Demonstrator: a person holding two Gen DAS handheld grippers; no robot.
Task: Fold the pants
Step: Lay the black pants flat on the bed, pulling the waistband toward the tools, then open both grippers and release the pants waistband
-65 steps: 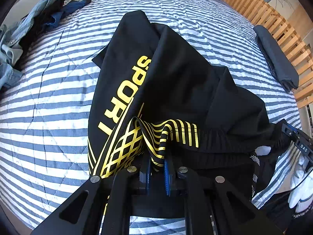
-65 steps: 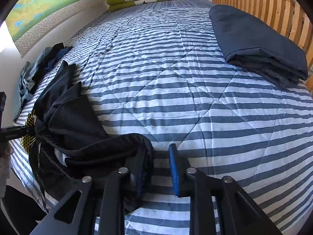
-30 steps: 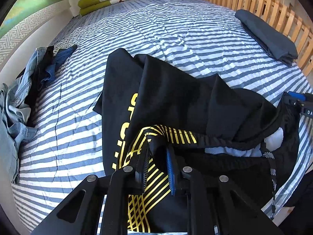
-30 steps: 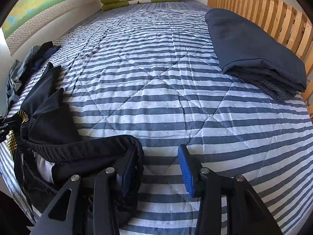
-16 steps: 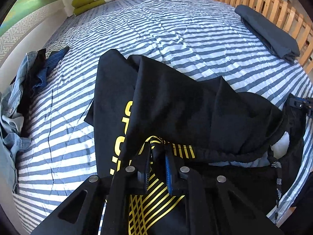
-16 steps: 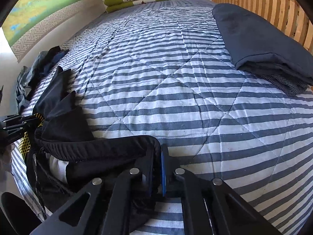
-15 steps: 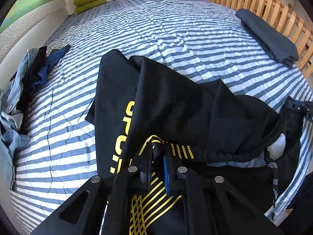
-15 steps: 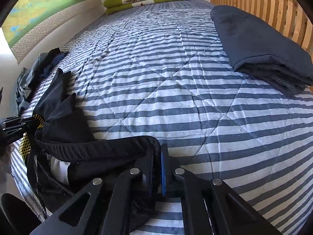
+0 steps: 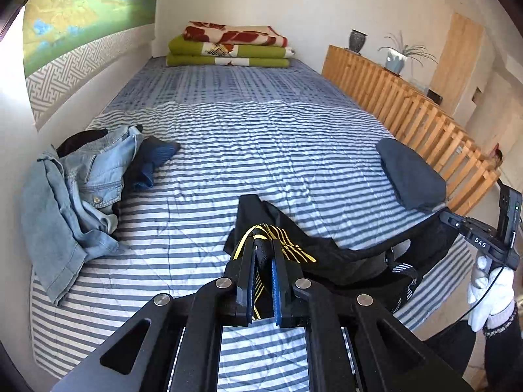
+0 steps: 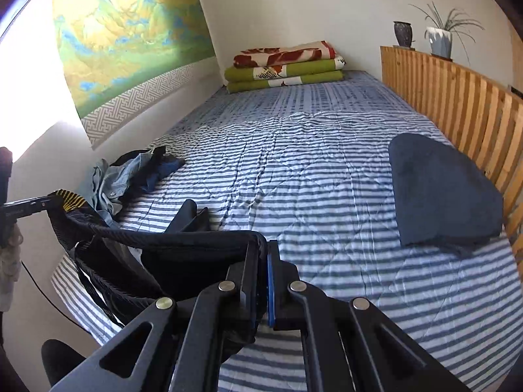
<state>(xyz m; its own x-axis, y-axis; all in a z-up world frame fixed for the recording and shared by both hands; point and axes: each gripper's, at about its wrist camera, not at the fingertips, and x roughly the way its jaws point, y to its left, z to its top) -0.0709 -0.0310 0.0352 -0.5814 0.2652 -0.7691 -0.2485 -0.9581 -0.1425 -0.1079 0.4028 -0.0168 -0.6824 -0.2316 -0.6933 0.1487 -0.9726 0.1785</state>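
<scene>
The left gripper (image 9: 263,254) was clamped tight on the waistband of the black pants (image 9: 356,261), at the part with yellow stripes. The right gripper (image 10: 263,254) was squeezed shut on the other end of the same waistband. The waistband was pulled into a line between the two grippers, up off the bed (image 9: 261,137). The rest of the pants hung down and bunched at the near edge of the bed, at about 6 o'clock in both views. A white drawstring tip (image 9: 400,266) dangled under the waistband.

In the left view, a hand in a white glove (image 9: 490,297) held the right gripper's handle at 3 o'clock. In the right view, the left gripper's tip showed at 9 o'clock with the yellow stripes in it.

The bed had a blue and white striped cover. A pile of jeans and dark clothes (image 9: 81,183) lay at 9 o'clock. A folded dark blue cloth (image 10: 441,192) lay at 3 o'clock, next to the wooden rail (image 10: 457,111). Folded green and red blankets (image 9: 228,47) sat at the far end, at 12 o'clock. Two pots, one with a plant (image 10: 439,40), stood on top of the rail.
</scene>
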